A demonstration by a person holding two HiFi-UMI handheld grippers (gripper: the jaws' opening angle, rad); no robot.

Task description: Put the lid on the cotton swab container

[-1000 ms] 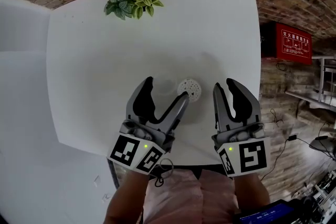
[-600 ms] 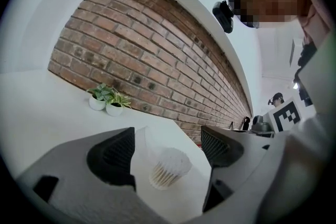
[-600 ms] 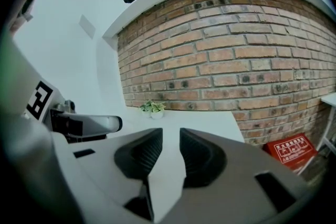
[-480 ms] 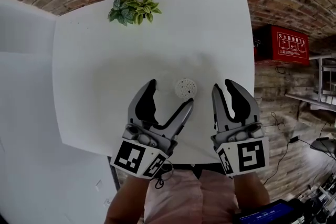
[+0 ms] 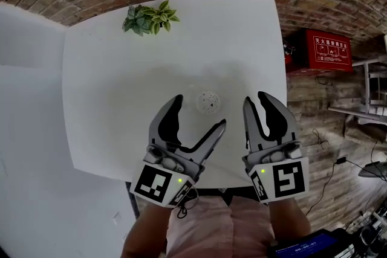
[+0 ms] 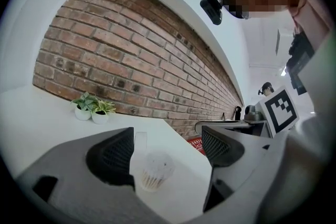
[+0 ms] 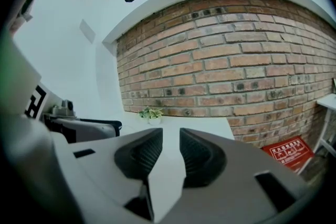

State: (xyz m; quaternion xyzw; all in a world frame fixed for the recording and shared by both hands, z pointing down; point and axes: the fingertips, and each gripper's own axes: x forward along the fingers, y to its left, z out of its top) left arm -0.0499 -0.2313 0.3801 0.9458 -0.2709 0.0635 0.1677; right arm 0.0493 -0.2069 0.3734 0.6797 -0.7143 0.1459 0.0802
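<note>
The cotton swab container (image 5: 208, 102) is seen standing upright on the white surface (image 5: 115, 75), just ahead of the left tongs (image 5: 199, 112) and a little to the left of the right tongs (image 5: 257, 98). The left tongs are spread wide and empty; the container is seen beyond their gap, untouched. The right tongs are held slightly parted, with nothing between them. Whether a lid is already seated cannot be told. The container is judged to be light, thin, smooth plastic, easily tipped or squeezed. It is best taken low on its round wall, with gentle pressure.
</note>
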